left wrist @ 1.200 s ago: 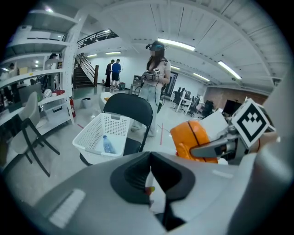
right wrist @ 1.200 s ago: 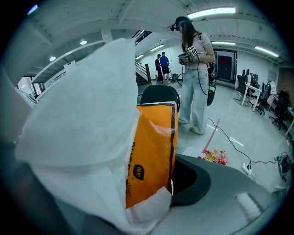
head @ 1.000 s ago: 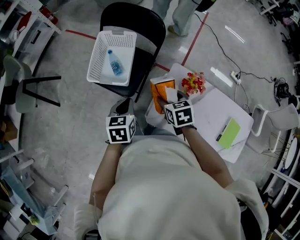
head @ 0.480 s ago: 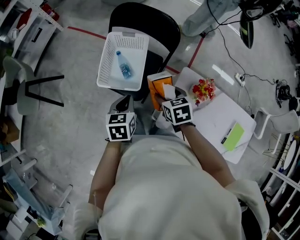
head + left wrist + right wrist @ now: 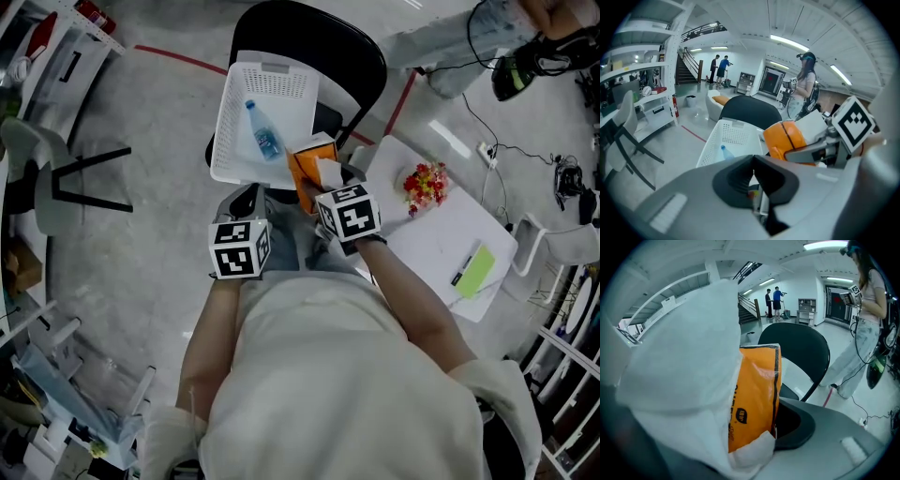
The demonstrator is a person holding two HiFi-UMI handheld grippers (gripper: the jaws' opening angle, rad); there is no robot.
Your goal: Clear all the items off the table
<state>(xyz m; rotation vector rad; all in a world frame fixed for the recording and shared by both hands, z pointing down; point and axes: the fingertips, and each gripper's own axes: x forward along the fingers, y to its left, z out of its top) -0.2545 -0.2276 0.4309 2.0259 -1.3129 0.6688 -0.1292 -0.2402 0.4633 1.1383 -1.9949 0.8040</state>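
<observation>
My right gripper (image 5: pixel 319 186) is shut on an orange tissue pack (image 5: pixel 309 161) with white tissue sticking out of its top, held at the near right rim of the white basket (image 5: pixel 234 141). The pack (image 5: pixel 757 394) fills the right gripper view, and its white tissue (image 5: pixel 679 357) hides the left jaw. A clear water bottle (image 5: pixel 265 137) lies in the basket. My left gripper (image 5: pixel 244 204) is shut and empty, just short of the basket's near edge. In the left gripper view its jaws meet in front of the basket (image 5: pixel 729 138), with the pack (image 5: pixel 785 139) to the right.
The basket rests on a black chair (image 5: pixel 314 42). At right stands a white table (image 5: pixel 441 239) with a red and yellow flower bunch (image 5: pixel 424 185) and a green pad (image 5: pixel 476 268). Cables and a person's legs (image 5: pixel 441 52) lie beyond it; shelving lines the left.
Both grippers have moved from the table's edge toward the basket on the chair, the right one carrying the orange pack. The pack now hangs at the basket's rim.
</observation>
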